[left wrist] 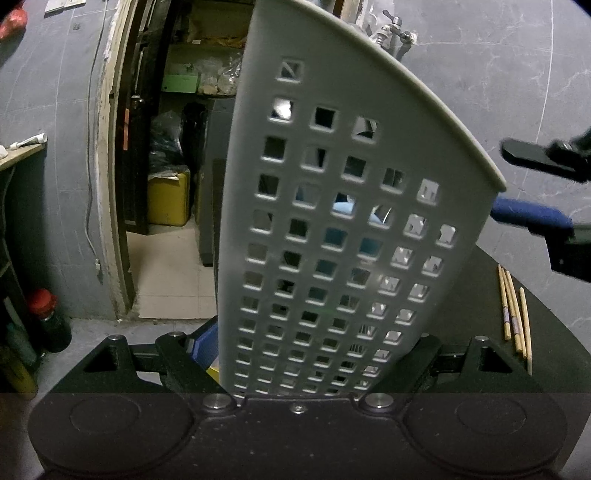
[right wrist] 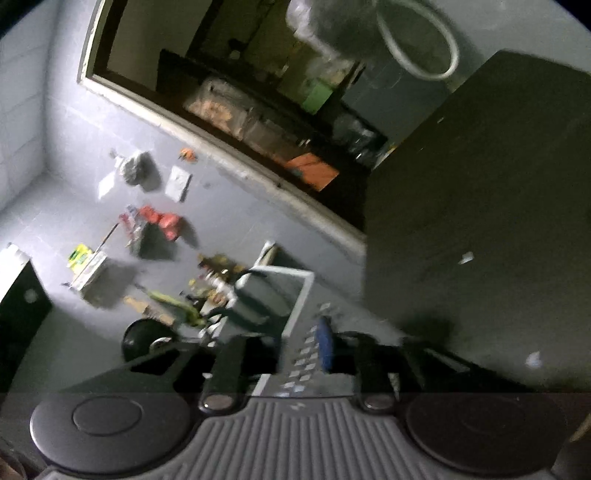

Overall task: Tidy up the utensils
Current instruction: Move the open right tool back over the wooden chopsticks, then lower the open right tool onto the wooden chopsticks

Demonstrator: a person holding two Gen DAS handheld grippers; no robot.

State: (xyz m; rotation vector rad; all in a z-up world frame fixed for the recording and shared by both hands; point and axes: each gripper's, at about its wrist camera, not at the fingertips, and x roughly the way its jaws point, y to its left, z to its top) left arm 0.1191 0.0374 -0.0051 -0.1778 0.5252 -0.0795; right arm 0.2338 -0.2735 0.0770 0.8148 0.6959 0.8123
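The left gripper [left wrist: 295, 365] clamps the base of a grey perforated utensil holder [left wrist: 332, 221], one finger pressed to each side of it. The holder rises up and away from the camera, tilted a little to the right, with blue shapes showing through its square holes. To its right, on the dark round table [left wrist: 546, 373], a small bunch of wooden chopsticks [left wrist: 515, 317] lies flat, well apart from the holder. Above them the right gripper [left wrist: 535, 188] reaches in from the edge, one finger black, the other capped in blue.

The right wrist view is heavily blurred. The right gripper's fingers [right wrist: 227, 365] stand apart; nothing seems pinched between them, though the smear makes that uncertain. Just past them a pale perforated edge, probably the same holder, crosses the gap.

Farther off, a doorway [left wrist: 162, 155] opens onto cluttered shelves and a yellow container [left wrist: 168, 201]. A metal tap [left wrist: 393, 29] sits on the grey wall.
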